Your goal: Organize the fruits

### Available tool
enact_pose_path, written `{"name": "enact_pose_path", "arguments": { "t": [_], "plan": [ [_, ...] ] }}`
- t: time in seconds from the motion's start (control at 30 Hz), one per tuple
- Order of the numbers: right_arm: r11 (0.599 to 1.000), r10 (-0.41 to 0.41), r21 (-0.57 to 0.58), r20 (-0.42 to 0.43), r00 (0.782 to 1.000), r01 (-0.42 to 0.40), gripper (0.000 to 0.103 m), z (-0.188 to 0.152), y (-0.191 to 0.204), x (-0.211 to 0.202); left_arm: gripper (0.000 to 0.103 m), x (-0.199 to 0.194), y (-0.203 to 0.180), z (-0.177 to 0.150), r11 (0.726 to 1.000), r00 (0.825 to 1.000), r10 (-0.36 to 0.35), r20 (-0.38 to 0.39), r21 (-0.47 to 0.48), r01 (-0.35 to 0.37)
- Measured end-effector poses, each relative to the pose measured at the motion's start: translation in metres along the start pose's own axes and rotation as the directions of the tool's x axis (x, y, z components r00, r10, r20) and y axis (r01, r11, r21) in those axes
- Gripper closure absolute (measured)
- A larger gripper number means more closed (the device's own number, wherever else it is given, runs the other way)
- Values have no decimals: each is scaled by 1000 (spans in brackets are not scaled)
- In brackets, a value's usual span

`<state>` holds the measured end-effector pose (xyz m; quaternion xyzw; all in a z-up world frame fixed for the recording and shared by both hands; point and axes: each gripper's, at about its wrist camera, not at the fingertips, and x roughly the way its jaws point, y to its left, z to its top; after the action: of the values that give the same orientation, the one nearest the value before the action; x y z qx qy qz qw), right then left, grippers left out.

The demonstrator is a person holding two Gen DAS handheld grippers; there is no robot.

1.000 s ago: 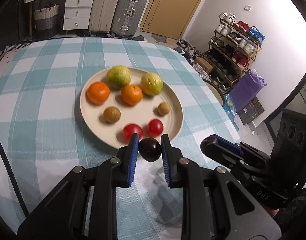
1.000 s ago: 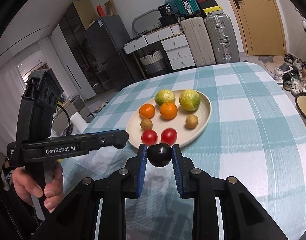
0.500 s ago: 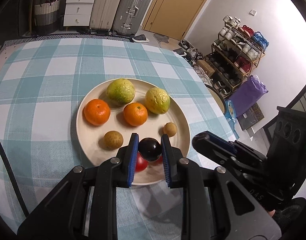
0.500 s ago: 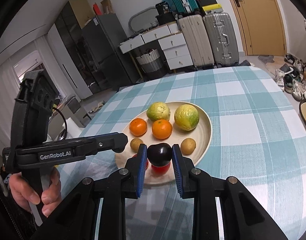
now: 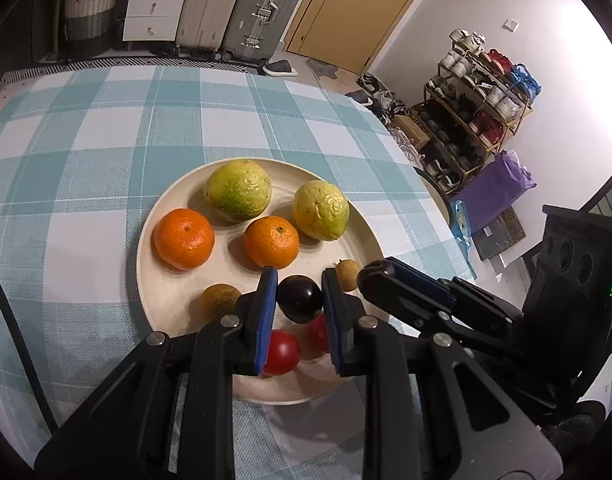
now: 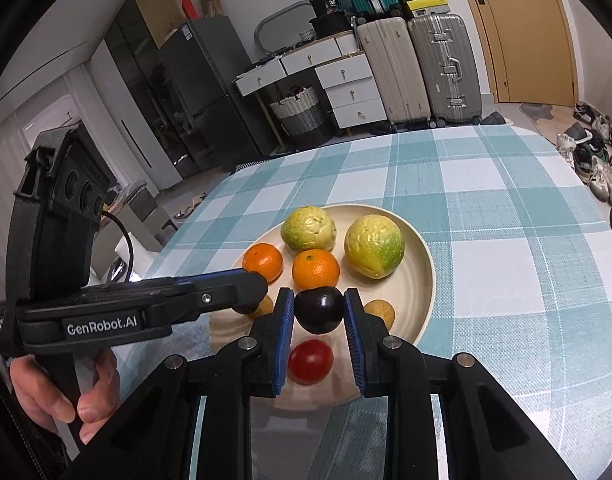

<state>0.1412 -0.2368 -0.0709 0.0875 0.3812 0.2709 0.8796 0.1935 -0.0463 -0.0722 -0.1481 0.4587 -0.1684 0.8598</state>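
Note:
A cream plate point(image 5: 174, 304) point(image 6: 418, 276) on the checked cloth holds two green-yellow fruits point(image 5: 238, 190), two oranges point(image 5: 184, 239), small brown fruits point(image 5: 220, 300) and red tomatoes point(image 5: 281, 352) point(image 6: 310, 361). My left gripper point(image 5: 299, 298) is shut on a dark plum point(image 5: 299, 298), held over the plate's near part above the tomatoes. My right gripper point(image 6: 319, 310) is shut on another dark plum point(image 6: 319, 310), also over the plate. Each gripper shows in the other's view, side by side: the right one point(image 5: 386, 280) and the left one point(image 6: 242, 292).
The round table with the teal checked cloth point(image 5: 106, 128) extends beyond the plate. Its right edge point(image 5: 426, 184) drops off toward a shoe rack point(image 5: 474, 96). Suitcases point(image 6: 418, 68) and drawers stand beyond the far edge.
Both grippers have moved forward with their plums, from the cloth before the plate's rim to over the plate, above the tomatoes.

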Motion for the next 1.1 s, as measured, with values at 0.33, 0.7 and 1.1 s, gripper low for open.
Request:
{"name": "enact_pose_path", "arguments": {
  "t": [0.33,0.7,1.1],
  "plan": [
    [992,59,109,-13,998,-57,77,5,-19,13,83,15,4,3,1000,1000,-1,-18,0,1],
    [990,65,126,20,998,-67,53,9,-20,5,81,8,4,5,999,1000,-26,1,-24,26],
    [993,-6,120,85,996,-5,42,3,-19,-34,71,-25,-5,-5,1000,997,20,72,-3,-19]
  ]
}}
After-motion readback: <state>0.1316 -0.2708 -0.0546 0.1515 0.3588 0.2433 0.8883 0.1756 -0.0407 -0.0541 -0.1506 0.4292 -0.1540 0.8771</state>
